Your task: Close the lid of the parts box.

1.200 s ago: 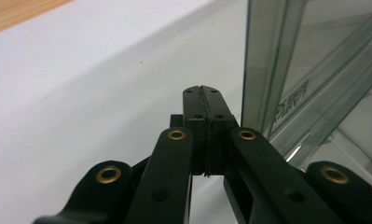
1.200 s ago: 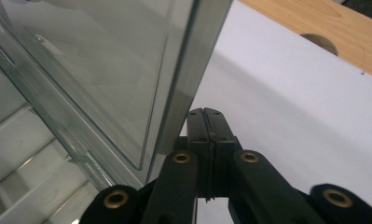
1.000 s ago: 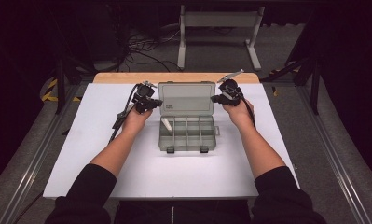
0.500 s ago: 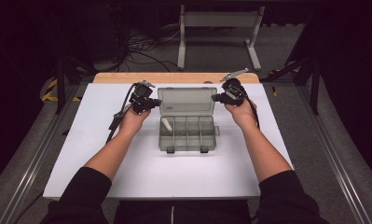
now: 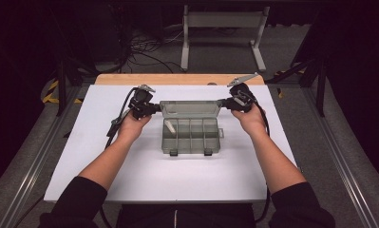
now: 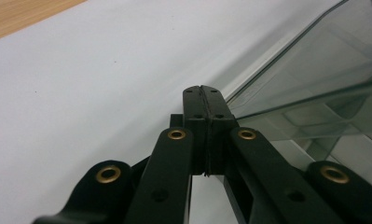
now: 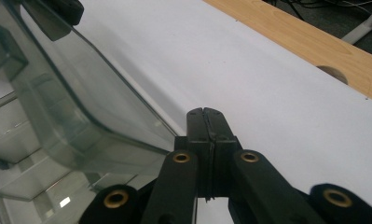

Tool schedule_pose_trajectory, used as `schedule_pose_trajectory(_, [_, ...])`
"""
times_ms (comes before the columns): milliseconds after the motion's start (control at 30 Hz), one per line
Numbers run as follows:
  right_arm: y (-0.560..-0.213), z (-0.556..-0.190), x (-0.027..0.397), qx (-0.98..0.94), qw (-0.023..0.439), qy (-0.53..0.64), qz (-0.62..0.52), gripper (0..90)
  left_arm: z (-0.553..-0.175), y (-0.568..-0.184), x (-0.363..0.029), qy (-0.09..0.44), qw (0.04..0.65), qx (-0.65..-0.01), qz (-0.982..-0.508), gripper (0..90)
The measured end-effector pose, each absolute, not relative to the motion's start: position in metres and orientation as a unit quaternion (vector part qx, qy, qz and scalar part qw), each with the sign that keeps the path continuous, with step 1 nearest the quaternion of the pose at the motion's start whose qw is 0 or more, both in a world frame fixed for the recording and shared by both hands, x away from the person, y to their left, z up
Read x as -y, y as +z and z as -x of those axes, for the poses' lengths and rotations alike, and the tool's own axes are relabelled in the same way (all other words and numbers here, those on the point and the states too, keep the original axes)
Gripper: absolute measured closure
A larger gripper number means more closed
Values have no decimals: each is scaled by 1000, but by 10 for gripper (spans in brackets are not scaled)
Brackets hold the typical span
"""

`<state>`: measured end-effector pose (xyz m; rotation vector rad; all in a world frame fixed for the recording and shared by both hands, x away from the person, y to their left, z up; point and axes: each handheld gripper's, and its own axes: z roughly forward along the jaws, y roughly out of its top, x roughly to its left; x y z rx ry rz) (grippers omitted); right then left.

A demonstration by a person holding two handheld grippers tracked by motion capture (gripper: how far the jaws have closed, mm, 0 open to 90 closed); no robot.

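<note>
Lid (image 5: 190,108) higher, both tongs closed.

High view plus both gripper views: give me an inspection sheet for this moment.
Surface: white board over a wooden table.
Job's things: clear compartment box, lid raised; small pale item in its left compartment.
Clutter: nothing seen.
Grippers: left gripper and right gripper at the lid's two ends, jaws shut.
Cables: black cable trailing from left gripper.
Surroundings: metal stand, floor cables.
</note>
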<state>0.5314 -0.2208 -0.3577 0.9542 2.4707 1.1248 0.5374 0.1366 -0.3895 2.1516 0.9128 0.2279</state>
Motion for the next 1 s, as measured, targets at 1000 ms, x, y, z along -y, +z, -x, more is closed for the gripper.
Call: schedule_pose_trajectory(1000, [-364, -475, 215, -888, 93, 354, -279, 900, -488, -376, -132, 42, 364, -297, -882, 884])
